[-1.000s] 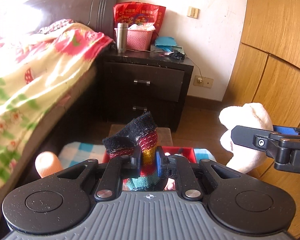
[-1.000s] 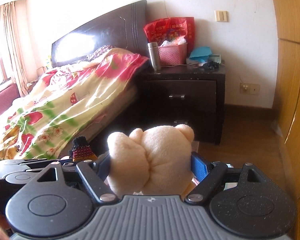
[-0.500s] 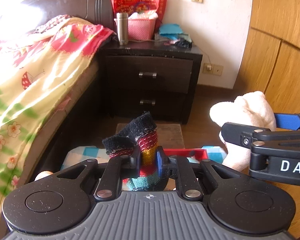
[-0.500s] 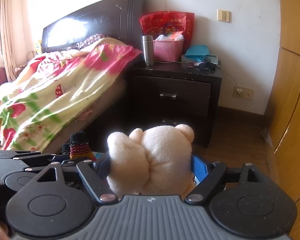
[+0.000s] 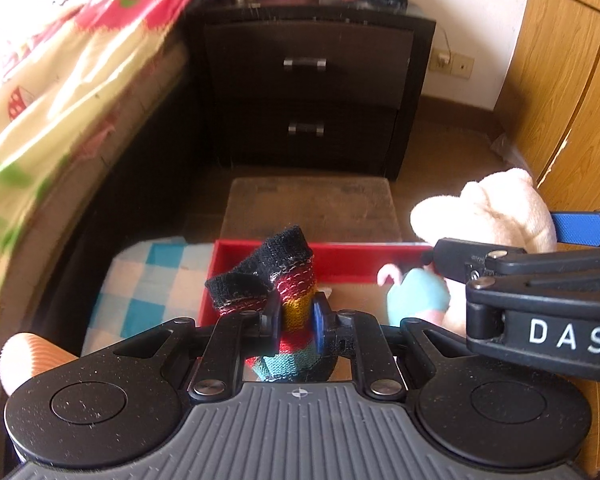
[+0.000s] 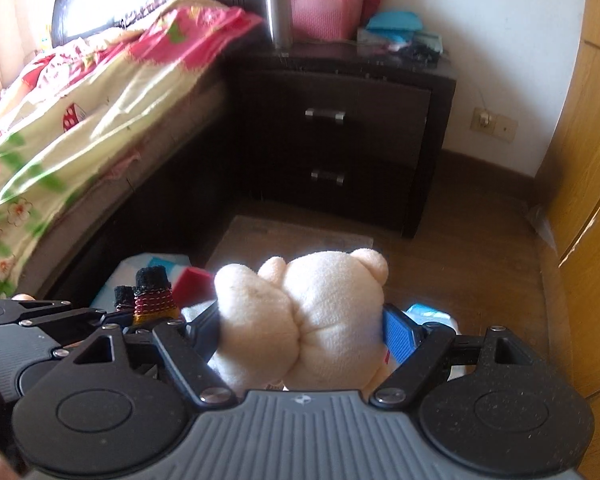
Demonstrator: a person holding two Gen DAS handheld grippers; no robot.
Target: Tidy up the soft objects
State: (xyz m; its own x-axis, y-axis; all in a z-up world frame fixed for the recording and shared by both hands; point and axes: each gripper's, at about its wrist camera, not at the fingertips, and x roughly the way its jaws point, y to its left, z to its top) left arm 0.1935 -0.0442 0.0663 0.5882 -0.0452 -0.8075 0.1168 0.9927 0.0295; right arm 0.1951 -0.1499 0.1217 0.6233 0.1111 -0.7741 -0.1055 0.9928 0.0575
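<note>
My left gripper [image 5: 296, 318] is shut on a striped knitted sock [image 5: 288, 280] with a black cuff, held above a red box [image 5: 340, 260] on the floor. My right gripper [image 6: 300, 328] is shut on a cream plush bear [image 6: 312, 308]. In the left wrist view the bear [image 5: 496, 212] and the right gripper [image 5: 540, 264] sit at the right, over the box's right end. A light blue soft toy [image 5: 418, 292] lies in the box. In the right wrist view the sock [image 6: 154, 296] and the left gripper [image 6: 116, 316] show at the lower left.
A dark nightstand [image 5: 312, 80] stands ahead with a pink basket [image 6: 326, 14] and a steel flask [image 6: 278, 12] on top. The bed with a flowered quilt [image 6: 80, 100] is on the left. A wooden wardrobe [image 6: 592, 160] is on the right. A blue checked cloth [image 5: 148, 288] lies left of the box.
Both grippers have tilted down and moved forward over the red box, still holding the sock and the bear. The box and the blue toy have come into view.
</note>
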